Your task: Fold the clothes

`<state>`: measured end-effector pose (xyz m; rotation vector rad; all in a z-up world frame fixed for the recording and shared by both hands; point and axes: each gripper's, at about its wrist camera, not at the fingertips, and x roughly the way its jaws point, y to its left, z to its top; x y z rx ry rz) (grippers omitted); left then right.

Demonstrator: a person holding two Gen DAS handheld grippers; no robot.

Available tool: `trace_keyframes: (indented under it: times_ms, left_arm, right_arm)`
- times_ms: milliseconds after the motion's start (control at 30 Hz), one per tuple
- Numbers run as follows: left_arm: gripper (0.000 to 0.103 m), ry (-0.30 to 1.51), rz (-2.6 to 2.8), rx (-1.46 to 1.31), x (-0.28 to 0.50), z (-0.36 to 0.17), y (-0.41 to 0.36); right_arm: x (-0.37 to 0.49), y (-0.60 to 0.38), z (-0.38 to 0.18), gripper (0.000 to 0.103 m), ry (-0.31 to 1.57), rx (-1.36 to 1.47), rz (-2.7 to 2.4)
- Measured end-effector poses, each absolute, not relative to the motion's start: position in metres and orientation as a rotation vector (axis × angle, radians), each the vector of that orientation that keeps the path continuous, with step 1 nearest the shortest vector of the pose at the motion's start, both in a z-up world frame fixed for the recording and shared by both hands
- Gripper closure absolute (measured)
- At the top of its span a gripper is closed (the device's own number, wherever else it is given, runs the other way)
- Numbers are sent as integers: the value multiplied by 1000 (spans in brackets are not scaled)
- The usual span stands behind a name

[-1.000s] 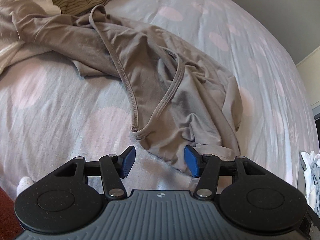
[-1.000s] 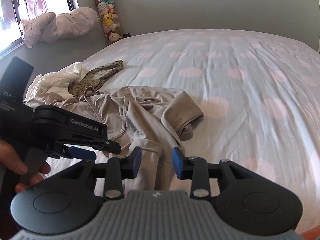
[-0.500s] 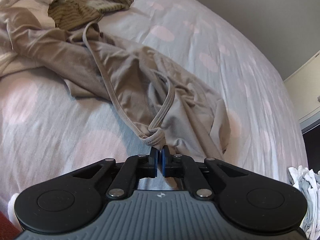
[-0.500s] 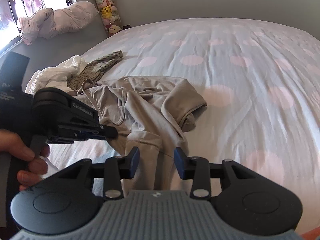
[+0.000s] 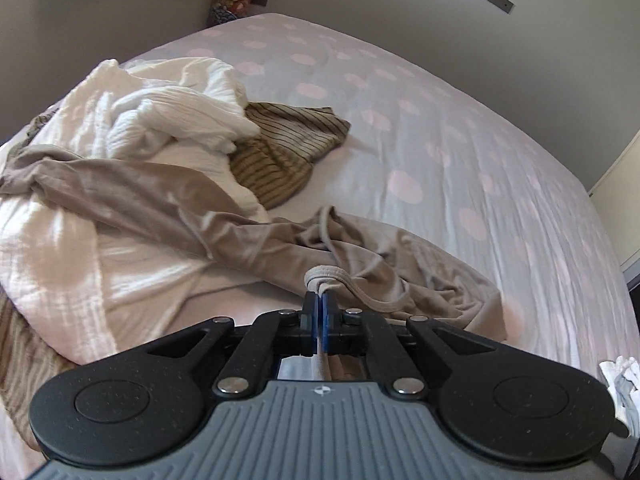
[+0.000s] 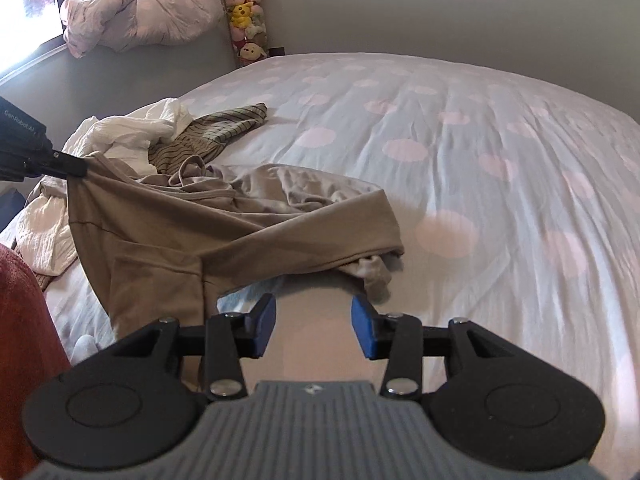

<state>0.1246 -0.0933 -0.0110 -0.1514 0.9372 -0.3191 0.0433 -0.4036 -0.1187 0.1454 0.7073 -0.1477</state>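
Neckband of the taupe top (image 5: 256, 236) sits pinched in the left gripper (image 5: 319, 304), right gripper (image 6: 313, 330) half-open beside it, both over the polka-dot bed (image 6: 460, 152).

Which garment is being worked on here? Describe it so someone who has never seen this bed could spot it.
On the polka-dot bedsheet, look at the clothes heap on its left side. The taupe long-sleeved top lies nearest the camera, in front of the white crinkled garment and the olive striped garment. It alone is plain taupe, and the left tongs are shut on its neckline, lifting one edge.

Both grippers: black linkage arms, silver screws, blue fingers (image 6: 366, 334), ribbed grey housing.
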Motion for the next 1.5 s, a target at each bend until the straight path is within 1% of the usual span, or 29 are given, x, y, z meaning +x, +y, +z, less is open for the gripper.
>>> trace_keyframes:
  times_ms: [67, 133, 200, 300, 367, 433, 667, 733, 900, 967, 1033, 1100, 1167, 1200, 1233, 1267, 1300, 1333, 1367, 1400, 1433, 1467, 1500]
  left_arm:
    - [103, 913, -277, -134, 127, -7, -76]
    - [103, 906, -255, -139, 131, -5, -60]
    - [103, 945, -274, -144, 138, -7, -49]
    - [103, 1056, -343, -159, 148, -22, -49]
    - [98, 1113, -371, -142, 152, -36, -57]
    - [84, 1156, -381, -145, 158, -50, -63]
    - [79, 1263, -347, -182, 184, -87, -77]
    - [73, 1304, -337, -182, 190, -99, -83]
    - [69, 1408, -338, -204, 198, -132, -93]
    - [69, 1423, -332, -211, 199, -139, -96]
    - [68, 1425, -327, -216, 201, -143, -98]
    - [65, 1421, -332, -213, 201, -146, -102]
    - [65, 1407, -340, -199, 199, -147, -106]
    - [65, 1398, -345, -190, 198, -147, -108]
    - [66, 1389, -353, -183, 198, -146, -109]
    - [68, 1379, -361, -177, 197, -145, -111]
    - [74, 1370, -370, -171, 197, -145, -112]
    - [82, 1361, -378, -170, 196, -144, -113]
    - [87, 1354, -393, -169, 195, -143, -114]
    - [95, 1348, -407, -168, 194, -143, -116]
    - [99, 1341, -419, -167, 193, -142, -117]
    - [99, 1331, -425, -155, 192, -141, -119]
    - [100, 1321, -429, -139, 190, -138, -123]
  right_arm:
    - [59, -402, -110, 63, 704, 87, -106]
    - [79, -400, -101, 65, 709, 21, -53]
    - [102, -397, -95, 66, 720, -39, -9]
    - [135, -390, -92, 67, 744, -125, 31]
    - [151, -384, -92, 67, 759, -172, 54]
    - [163, -378, -94, 66, 771, -204, 81]
    - [191, -366, -109, 66, 809, -292, 196]
    - [202, -367, -114, 66, 824, -320, 227]
    - [237, -372, -127, 64, 877, -387, 261]
    - [252, -377, -130, 56, 885, -366, 269]
    - [267, -382, -134, 54, 887, -352, 257]
    - [283, -389, -141, 48, 889, -330, 233]
    - [297, -398, -148, 35, 898, -282, 218]
    - [304, -402, -153, 31, 910, -252, 216]
    - [309, -404, -157, 25, 921, -223, 214]
    - [313, -406, -162, 24, 933, -195, 213]
    - [315, -406, -166, 24, 944, -172, 213]
    - [316, -406, -171, 24, 955, -151, 212]
    - [316, -405, -175, 27, 961, -141, 208]
    - [313, -402, -177, 30, 955, -155, 202]
    - [310, -399, -177, 44, 945, -178, 195]
    - [307, -396, -177, 55, 934, -202, 188]
    - [303, -395, -175, 61, 928, -216, 188]
